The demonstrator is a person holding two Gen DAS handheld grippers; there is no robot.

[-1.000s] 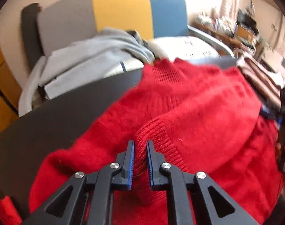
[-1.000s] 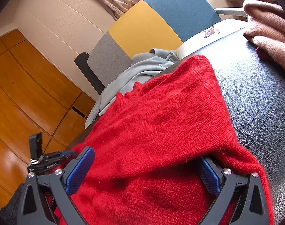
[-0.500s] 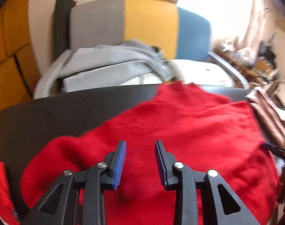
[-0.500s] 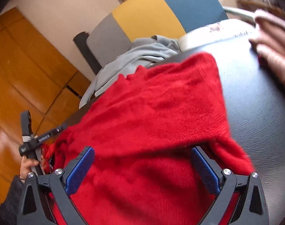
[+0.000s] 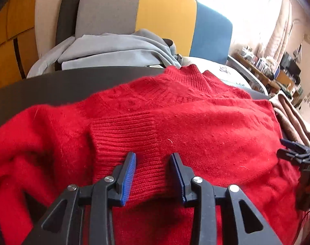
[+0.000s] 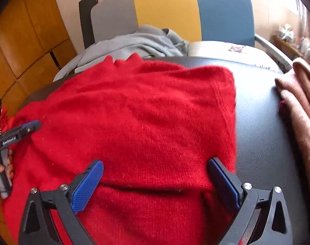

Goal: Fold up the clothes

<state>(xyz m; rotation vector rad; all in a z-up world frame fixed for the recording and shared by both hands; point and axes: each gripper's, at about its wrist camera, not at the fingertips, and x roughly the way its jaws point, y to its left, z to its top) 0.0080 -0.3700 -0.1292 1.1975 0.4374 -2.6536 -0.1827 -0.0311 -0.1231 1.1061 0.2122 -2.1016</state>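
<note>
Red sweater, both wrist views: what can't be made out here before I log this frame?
- Red sweater hem: cut off by the bottom edge in both views, behind the left claw and right claw.
- Far sleeve: folded under the body, right wrist view.
- Shelf items: too small, glare, left wrist view.

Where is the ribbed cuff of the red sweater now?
In the left wrist view the ribbed cuff lies low and centre, folded across the red sweater, just ahead of the open left gripper.
</note>
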